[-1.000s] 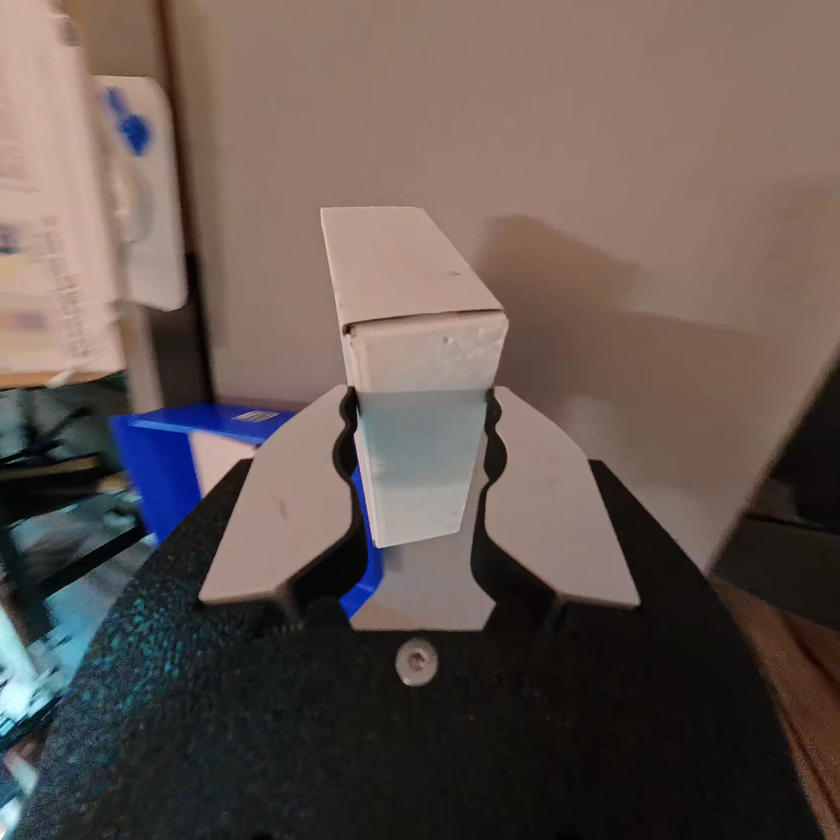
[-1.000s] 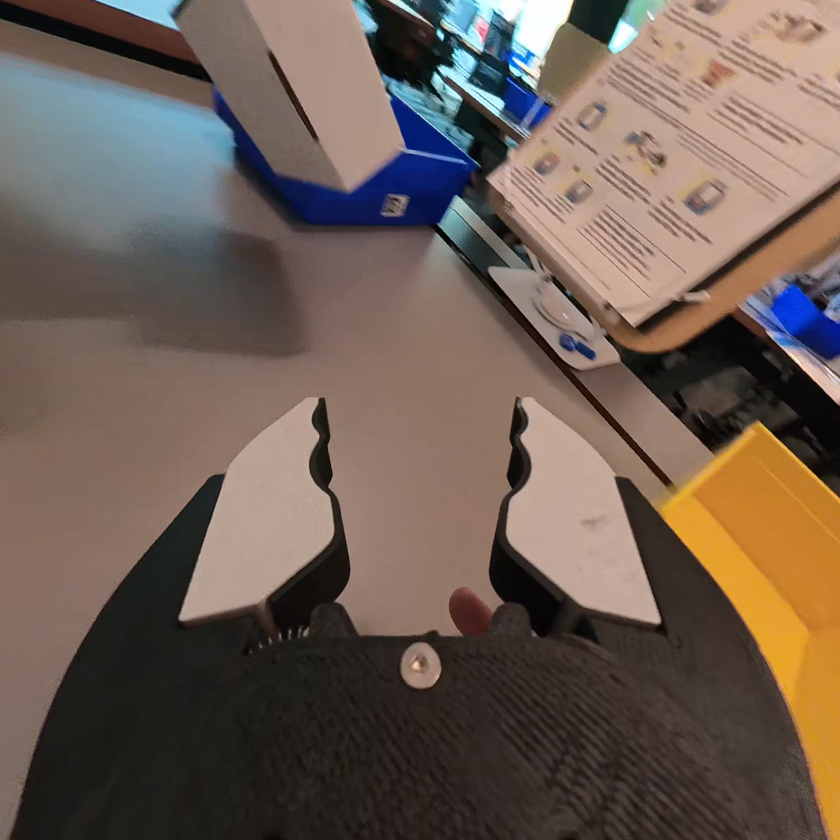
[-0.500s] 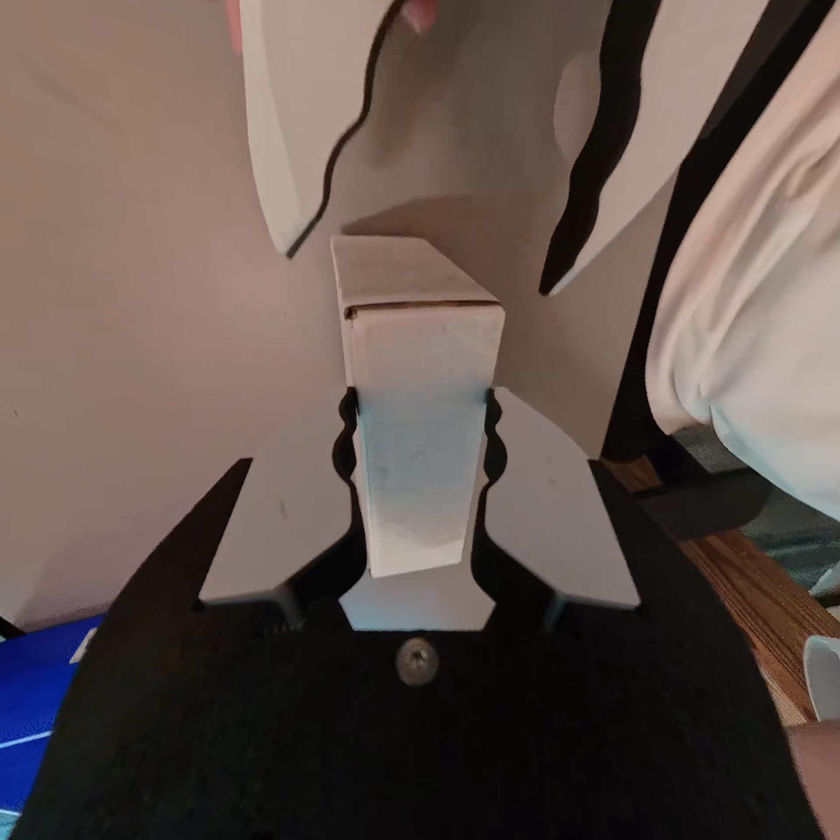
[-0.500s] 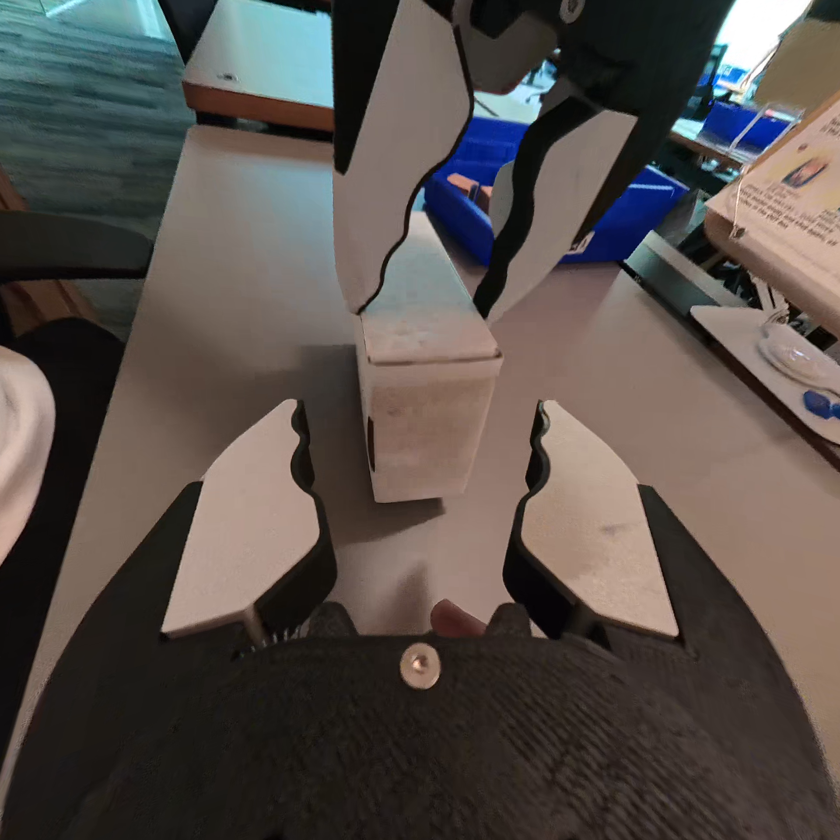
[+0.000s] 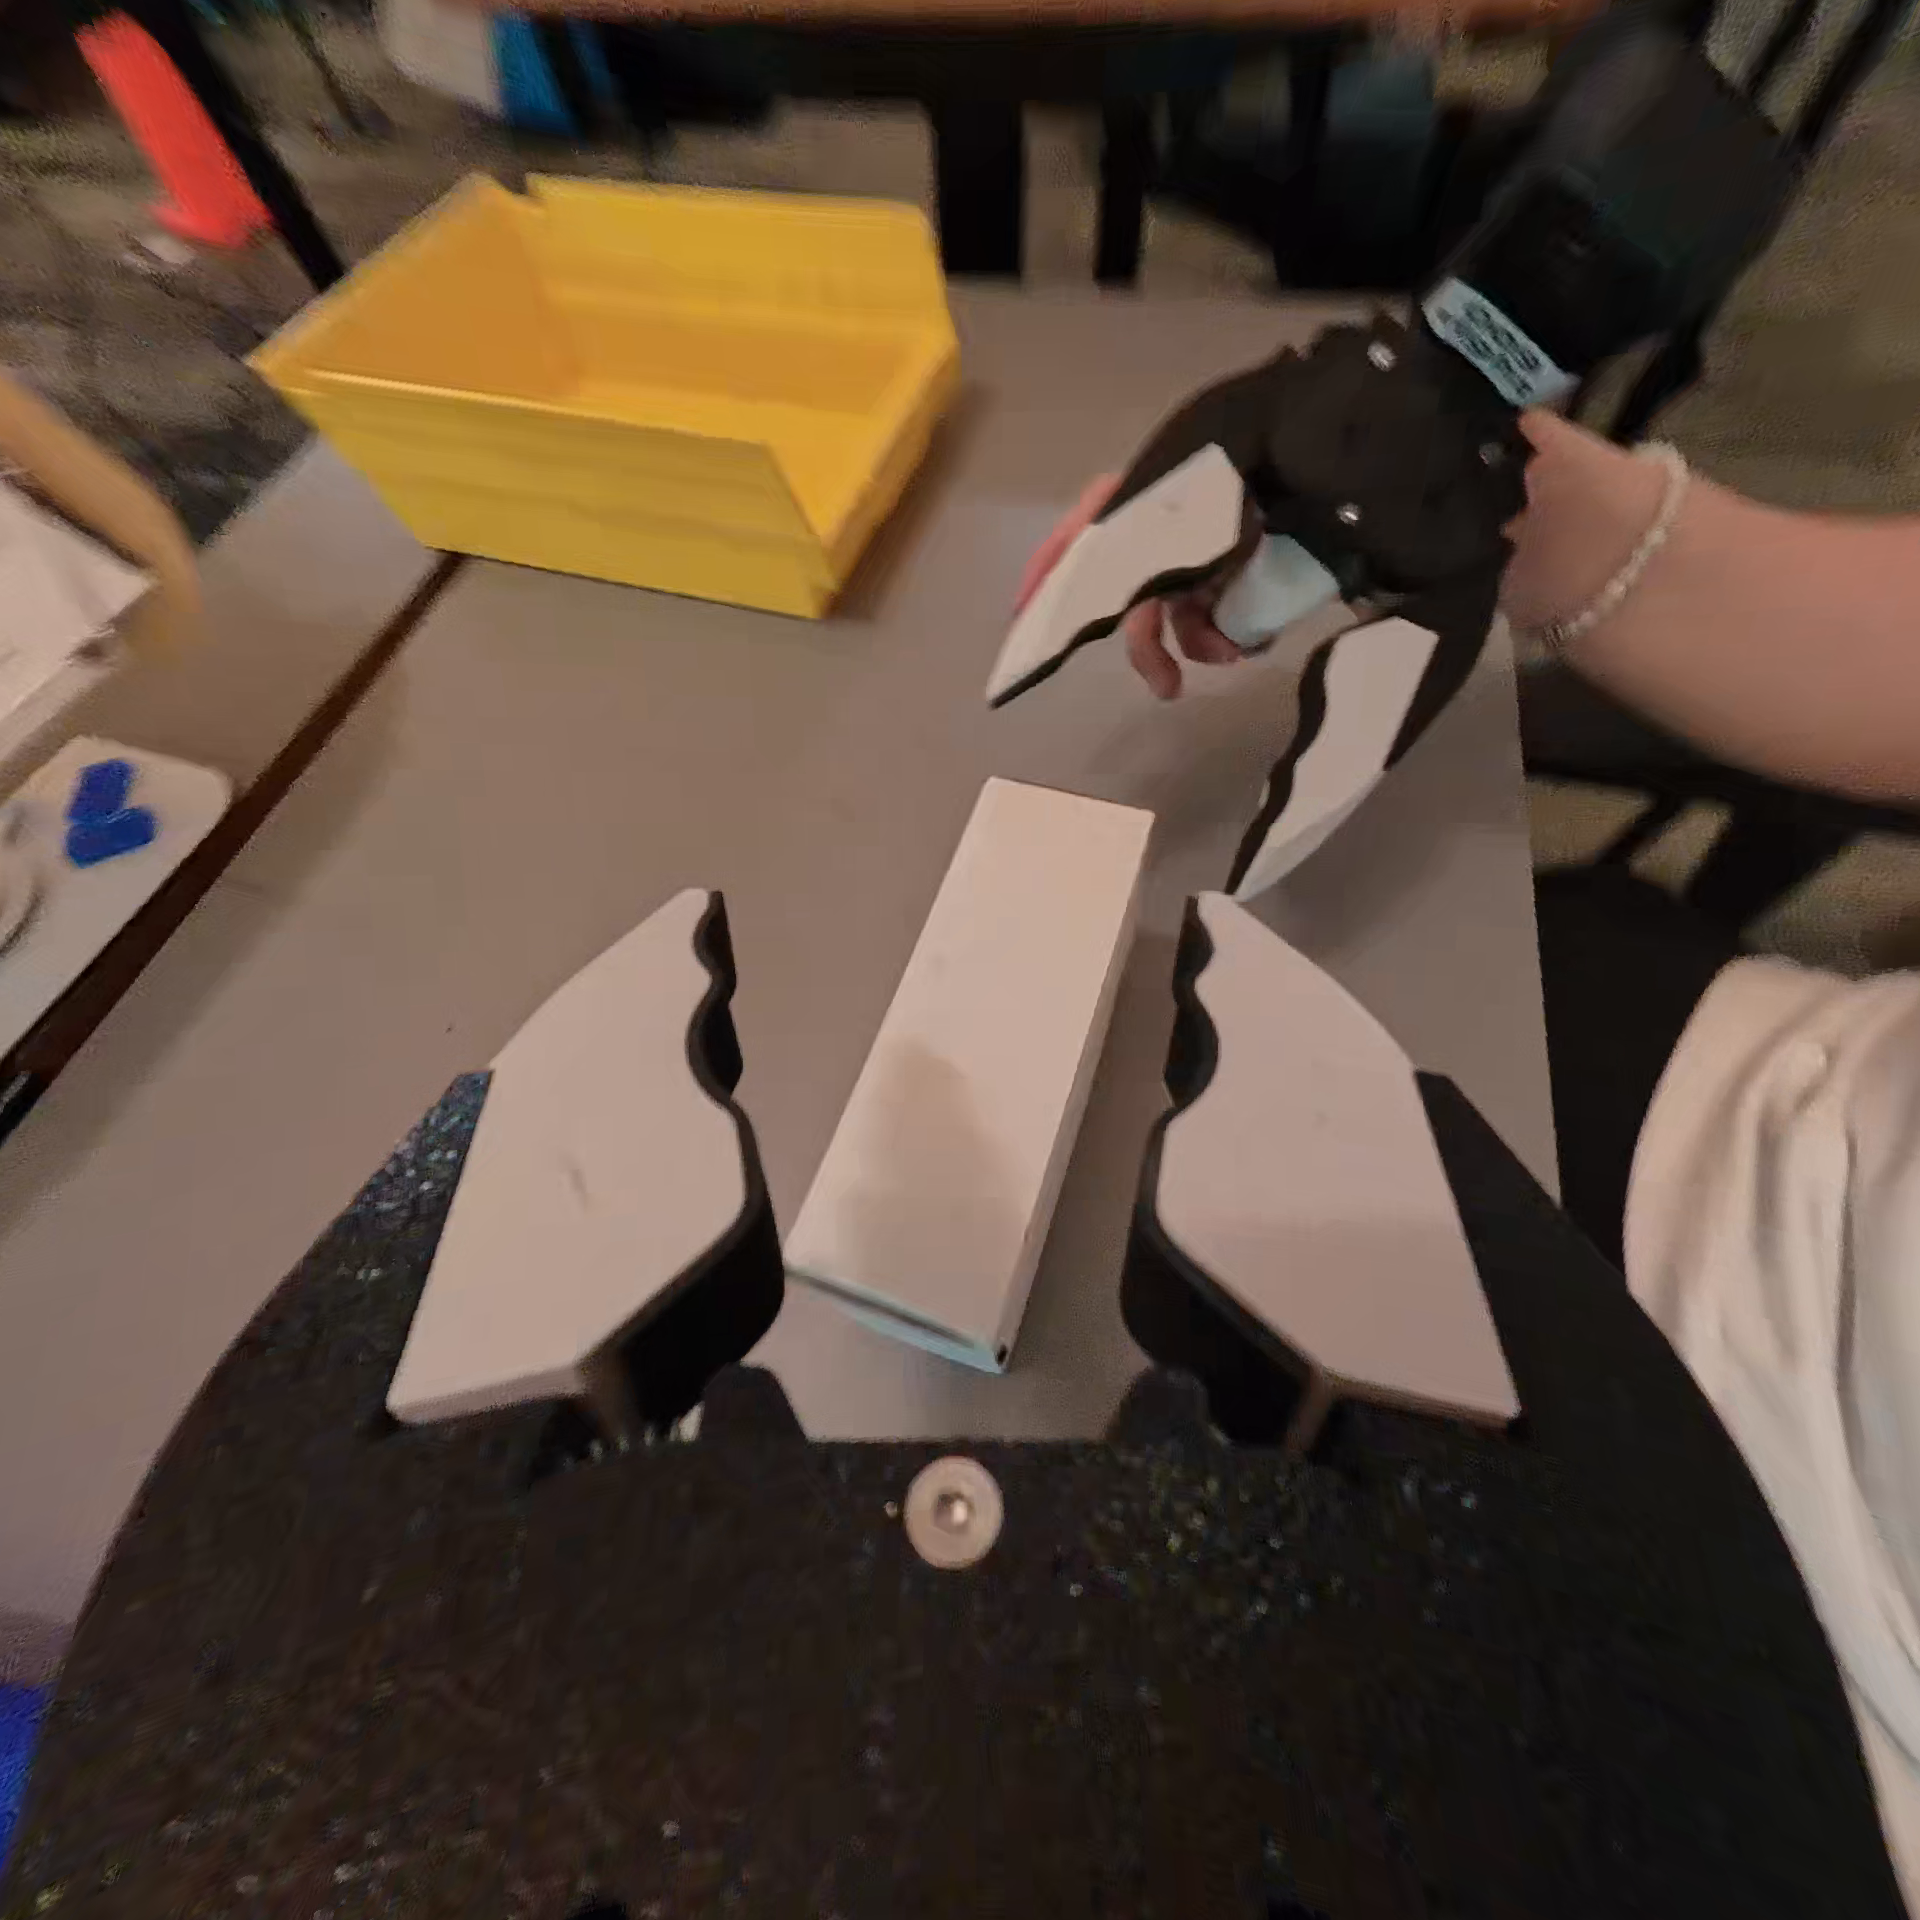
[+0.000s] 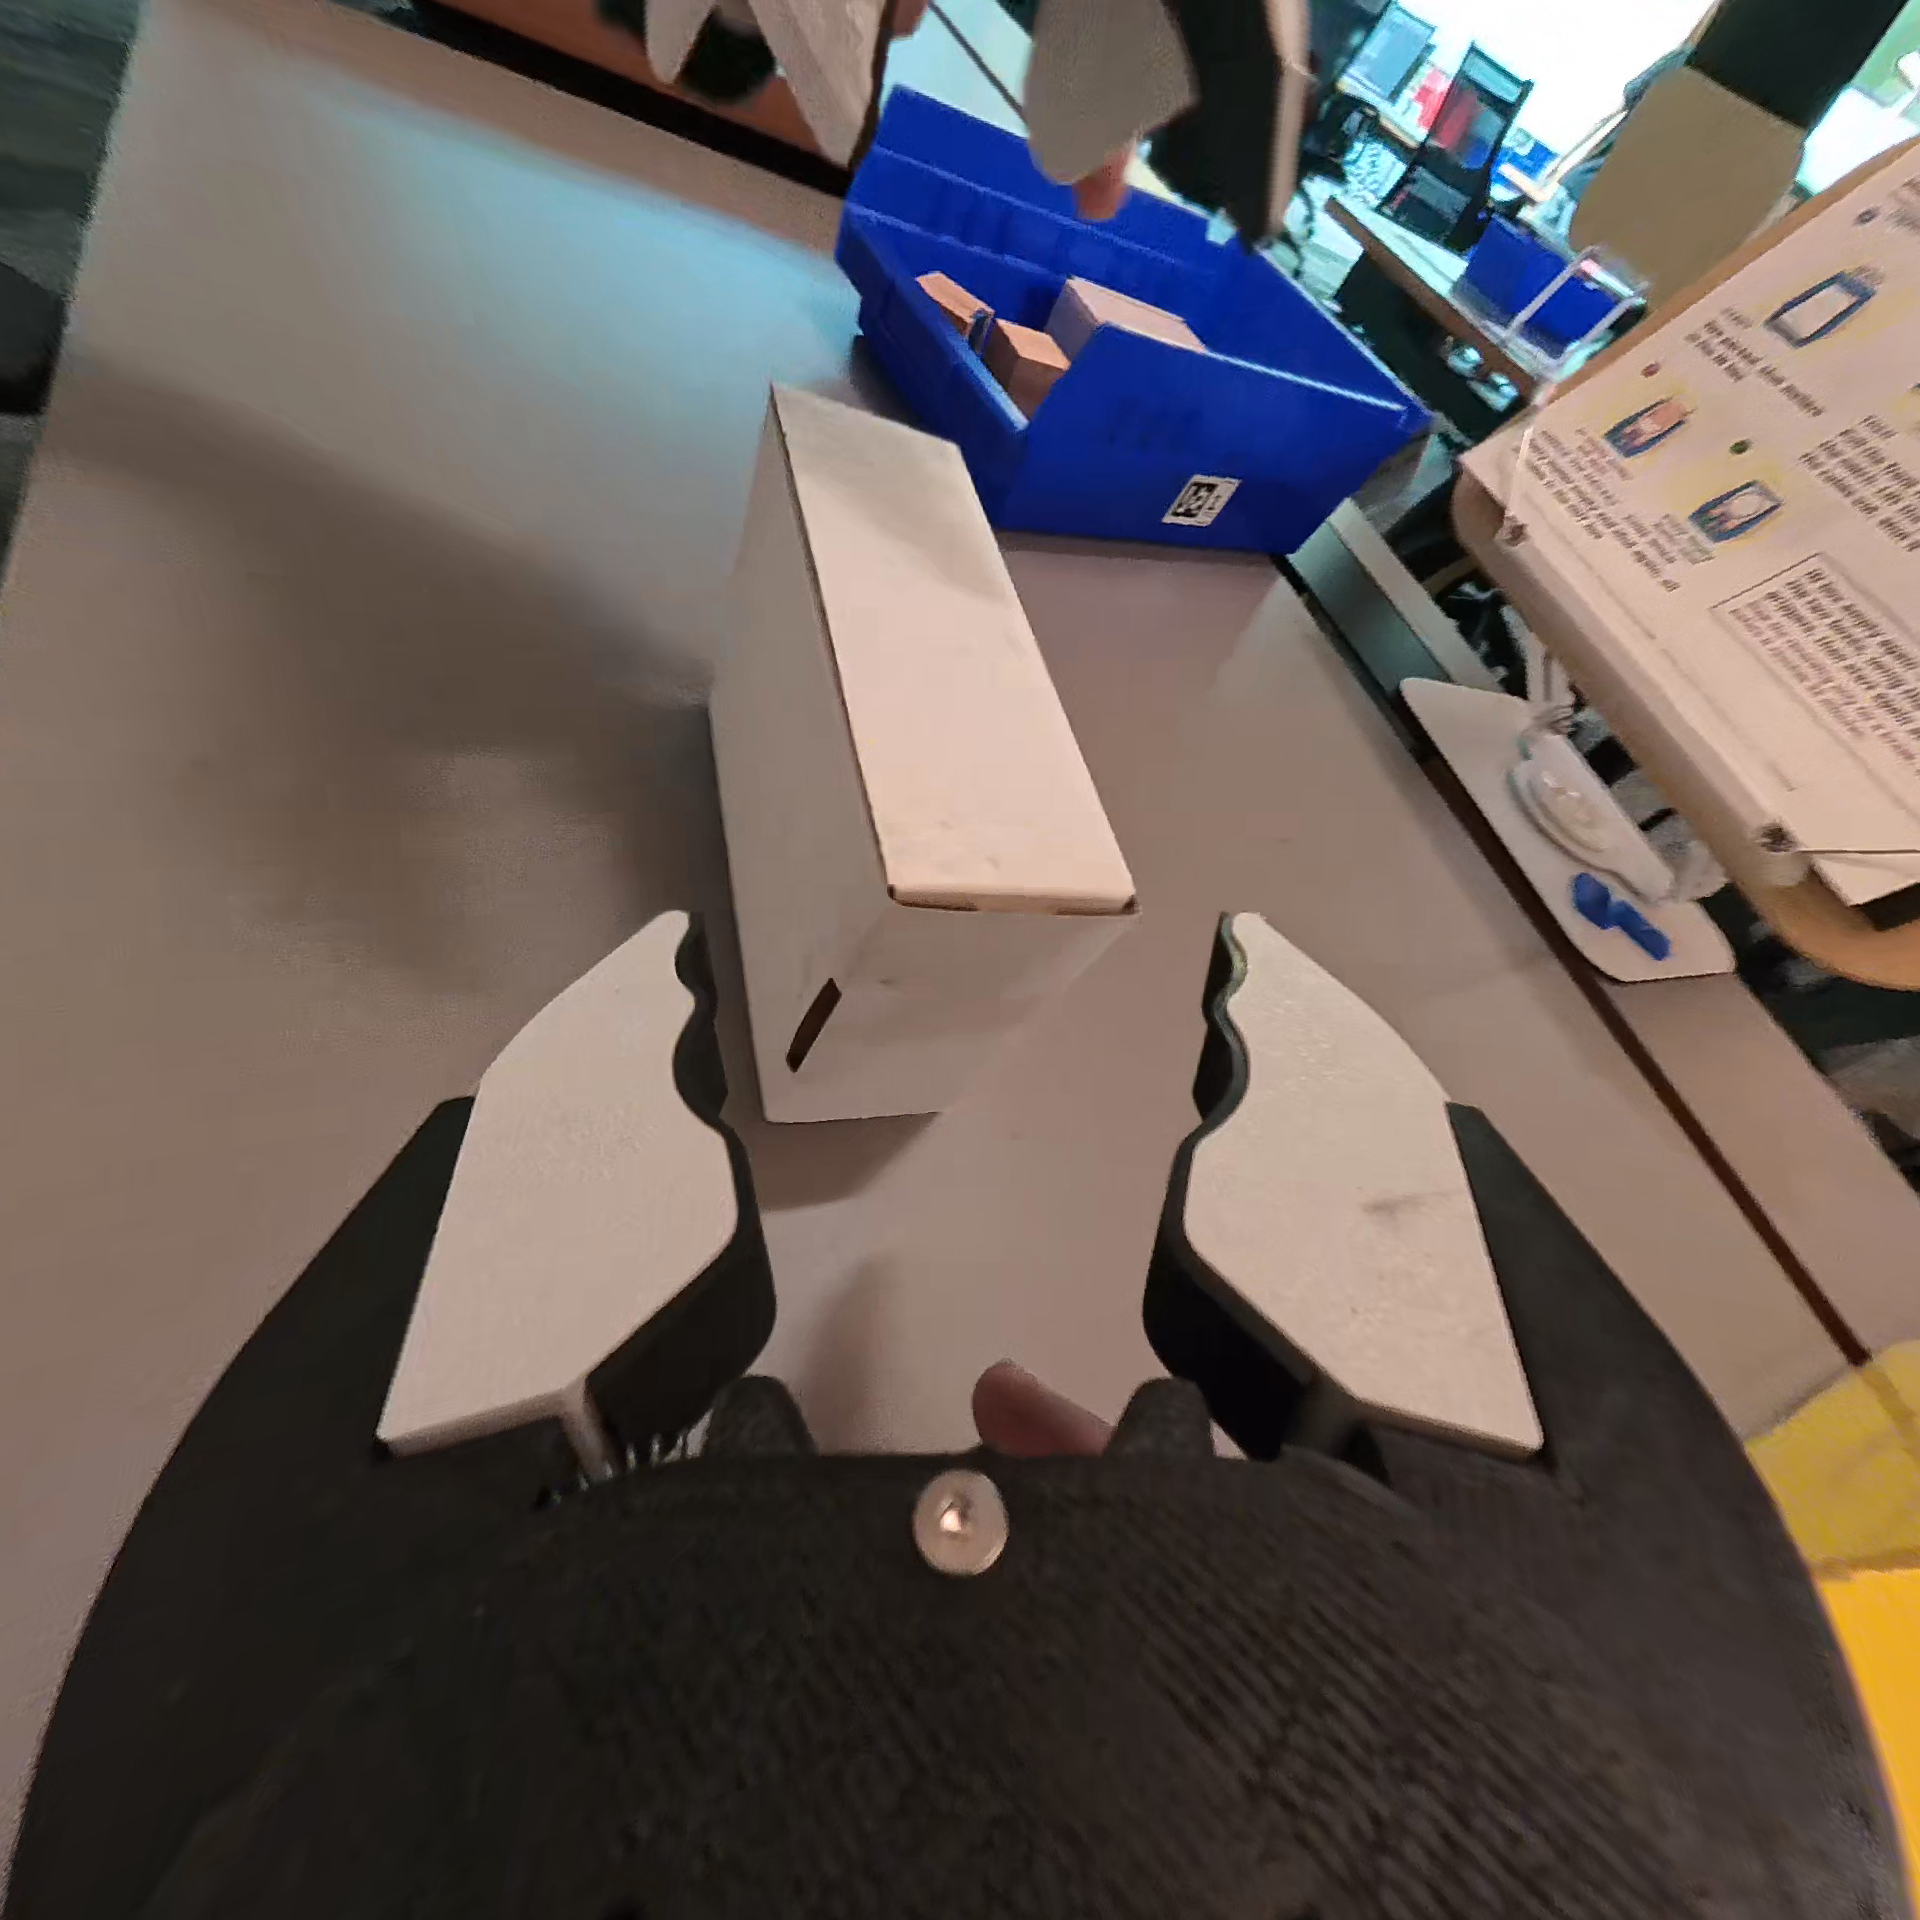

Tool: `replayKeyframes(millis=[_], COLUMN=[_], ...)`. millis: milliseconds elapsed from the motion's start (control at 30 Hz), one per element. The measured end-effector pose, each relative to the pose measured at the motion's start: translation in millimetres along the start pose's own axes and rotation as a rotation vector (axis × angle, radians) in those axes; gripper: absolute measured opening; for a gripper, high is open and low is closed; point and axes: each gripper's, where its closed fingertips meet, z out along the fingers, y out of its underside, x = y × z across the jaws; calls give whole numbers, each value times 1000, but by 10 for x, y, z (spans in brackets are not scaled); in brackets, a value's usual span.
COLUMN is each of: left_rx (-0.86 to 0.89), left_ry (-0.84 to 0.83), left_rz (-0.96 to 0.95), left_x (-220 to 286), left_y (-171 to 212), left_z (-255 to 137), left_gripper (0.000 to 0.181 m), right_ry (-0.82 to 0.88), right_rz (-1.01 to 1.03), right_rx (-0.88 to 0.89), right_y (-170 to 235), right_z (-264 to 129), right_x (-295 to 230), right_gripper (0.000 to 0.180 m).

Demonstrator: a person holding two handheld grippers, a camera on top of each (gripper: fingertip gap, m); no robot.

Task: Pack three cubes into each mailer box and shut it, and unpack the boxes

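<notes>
A long white mailer box (image 5: 982, 1070) lies shut on the grey table (image 5: 540, 831). My left gripper (image 5: 956, 914) is open above it, one finger on each side, not touching. My right gripper (image 6: 956, 935) is open just short of the same box's (image 6: 914, 727) near end. The right gripper also shows in the left wrist view (image 5: 1122, 790), open, beyond the box's far end. The left gripper's fingers (image 6: 1101, 94) show at the top of the right wrist view. Several wooden cubes (image 6: 1029, 353) sit in a blue bin (image 6: 1143, 416) behind the box.
A yellow bin (image 5: 623, 416) stands on the table's far left in the left wrist view; its corner (image 6: 1860, 1558) shows at the right in the right wrist view. A clipboard with printed sheets (image 6: 1714, 582) overhangs the right side. A white card with blue pieces (image 6: 1558, 831) lies beside the table. Some 12 cm of space lies between my two pairs of fingers.
My left gripper held the box upright, then laid it flat on the table, opened and let it go. My right gripper came in to the box's end and stayed open.
</notes>
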Motion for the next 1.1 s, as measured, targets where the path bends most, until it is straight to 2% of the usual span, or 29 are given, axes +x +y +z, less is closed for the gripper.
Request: replayKeyframes(millis=[67,167,233,367,567,767,900,1100], left_rx=[118,173,169,69,66,32,15,18], left_ry=[-41,-24,-39,-87,-7,-95,-115,-103], left_rz=[-124,-322,-324,-205,-220,-129,-93,-102], left_x=[-106,-124,-102,-102,-76,-100,-93,-86], left_y=[240,710,936,1212,1221,1182,1182,1181], left_z=[-175,-231,-181,18,270,421,460,456], left_gripper=[80,80,80,80,69,73,73,72], right_ry=[44,99,109,112,115,177,155,73], right_rz=[-42,-88,-103,-157,-212,-319,-431,-534], right_rx=[-9,14,24,4,-73,-123,-170,-229], right_y=[-54,-194,-275,-360,-385,-514,-547,-573], right_z=[-19,-45,-33,81,301,382,435,522], right_x=[48,91,83,5,-83,36,6,-191], right_gripper=[89,83,80,76,69,49,31,31])
